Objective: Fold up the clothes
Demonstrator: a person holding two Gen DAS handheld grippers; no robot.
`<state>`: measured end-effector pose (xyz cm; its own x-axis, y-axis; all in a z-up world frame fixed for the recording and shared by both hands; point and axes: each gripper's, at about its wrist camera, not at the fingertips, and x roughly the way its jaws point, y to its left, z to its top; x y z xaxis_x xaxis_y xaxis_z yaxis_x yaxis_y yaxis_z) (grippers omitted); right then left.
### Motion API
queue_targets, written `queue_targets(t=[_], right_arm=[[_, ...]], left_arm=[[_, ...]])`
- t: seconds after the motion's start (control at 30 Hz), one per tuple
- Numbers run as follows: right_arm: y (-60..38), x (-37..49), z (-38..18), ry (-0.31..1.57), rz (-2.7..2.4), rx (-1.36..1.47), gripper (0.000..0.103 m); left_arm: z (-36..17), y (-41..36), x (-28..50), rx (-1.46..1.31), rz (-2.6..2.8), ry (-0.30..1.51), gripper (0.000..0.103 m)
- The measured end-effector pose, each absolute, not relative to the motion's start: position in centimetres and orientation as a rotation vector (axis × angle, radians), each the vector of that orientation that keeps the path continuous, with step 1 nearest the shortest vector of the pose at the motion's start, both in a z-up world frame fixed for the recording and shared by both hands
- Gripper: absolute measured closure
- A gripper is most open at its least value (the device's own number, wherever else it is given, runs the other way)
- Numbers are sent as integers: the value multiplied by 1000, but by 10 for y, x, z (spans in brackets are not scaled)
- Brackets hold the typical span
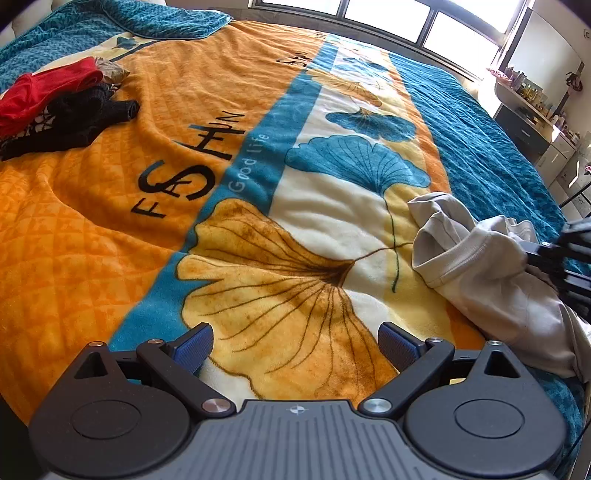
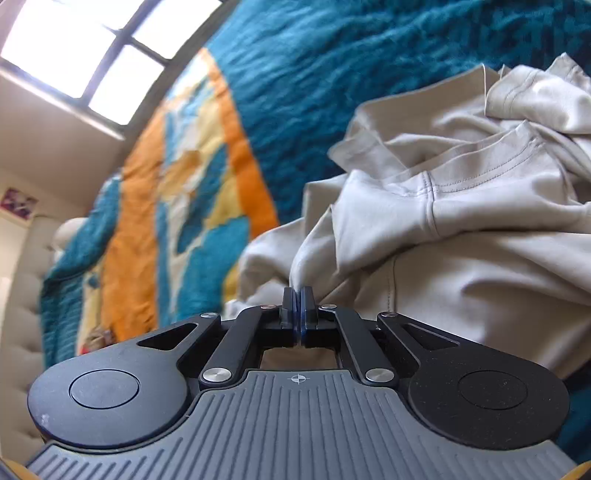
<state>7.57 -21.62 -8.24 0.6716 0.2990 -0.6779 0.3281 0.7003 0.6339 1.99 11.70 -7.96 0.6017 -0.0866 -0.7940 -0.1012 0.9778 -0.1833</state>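
A crumpled beige garment [image 1: 484,273] lies on the right side of the bed, on the patterned blanket [image 1: 258,184]. My left gripper [image 1: 295,345] hovers open over the yellow leaf print, left of the garment, with nothing between its blue pads. In the right wrist view the same beige garment [image 2: 461,229] fills the right half, its ribbed hem and seams showing. My right gripper [image 2: 298,295] is shut on a fold of that garment, and it also appears as a black shape [image 1: 557,258] at the right edge of the left wrist view.
A pile of red and black clothes [image 1: 55,107] sits at the far left of the bed. A teal cover [image 1: 166,22] is bunched near the headboard. Windows [image 1: 406,18] run behind the bed, and a shelf with bottles [image 1: 535,96] stands at the right.
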Motion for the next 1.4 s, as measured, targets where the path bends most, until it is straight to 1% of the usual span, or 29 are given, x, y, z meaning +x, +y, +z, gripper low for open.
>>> queue_targets(t=[0.17,0.2,0.23,0.3,0.33,0.37,0.4,0.43,0.47,0.5,0.53,0.6,0.67,0.8,0.83,0.87,0.9,0.97,1.0,1.1,1.13,1.23,1.37,1.4], right_arm=[[-241,-38,-33,691,220,752,102],[-247,-57,-32,698,220,738,102],[-253,-74,-35,723,210,737,102],[-265,-97,-55,814,179,743,102],[-269,-105,-64,849,162,745,97],[-272,-109,-75,882,141,748,92],[-274,-111,-78,892,138,767,89],[-276,-112,-82,901,135,787,84],[-277,-111,-81,877,137,803,65],[-278,-111,-80,852,140,819,49],[-279,-110,-79,828,143,832,48],[-274,-104,-70,799,121,717,48],[-265,-94,-68,815,90,602,48],[-259,-81,-87,869,91,615,48],[-258,-79,-93,872,83,635,50],[-260,-79,-98,859,50,661,72],[-265,-81,-102,858,48,686,100],[-274,-86,-109,856,45,732,102],[-274,-87,-111,867,60,708,102],[-273,-91,-114,871,86,674,101],[-273,-89,-115,872,94,667,101],[-272,-87,-115,868,113,644,100],[-269,-84,-115,866,138,605,95],[-269,-83,-115,865,145,595,94]], left_arm=[[-70,108,27,-200,-18,894,8],[-68,106,29,-195,-24,887,8],[-66,103,33,-197,-37,882,11],[-64,96,45,-218,-69,902,15],[-65,92,51,-231,-83,920,20],[-65,88,57,-243,-97,937,29],[-66,84,63,-256,-110,955,33],[-66,80,69,-268,-124,973,34],[-64,75,71,-263,-133,972,35],[-62,71,72,-252,-141,966,35],[-60,67,73,-240,-148,959,35],[-55,61,73,-217,-159,940,34],[-54,56,74,-205,-179,931,34],[-57,48,81,-199,-207,927,34],[-58,46,84,-200,-214,928,34],[-59,44,88,-211,-223,931,34],[-59,42,94,-230,-234,935,34],[-62,34,110,-274,-255,953,33],[-64,28,122,-291,-257,977,33],[-75,8,164,-295,-215,1093,33],[-79,1,179,-293,-199,1137,35],[-83,-21,214,-271,-160,1231,36],[-84,-46,241,-180,-99,1301,38],[-88,-52,247,-141,-85,1337,40]])
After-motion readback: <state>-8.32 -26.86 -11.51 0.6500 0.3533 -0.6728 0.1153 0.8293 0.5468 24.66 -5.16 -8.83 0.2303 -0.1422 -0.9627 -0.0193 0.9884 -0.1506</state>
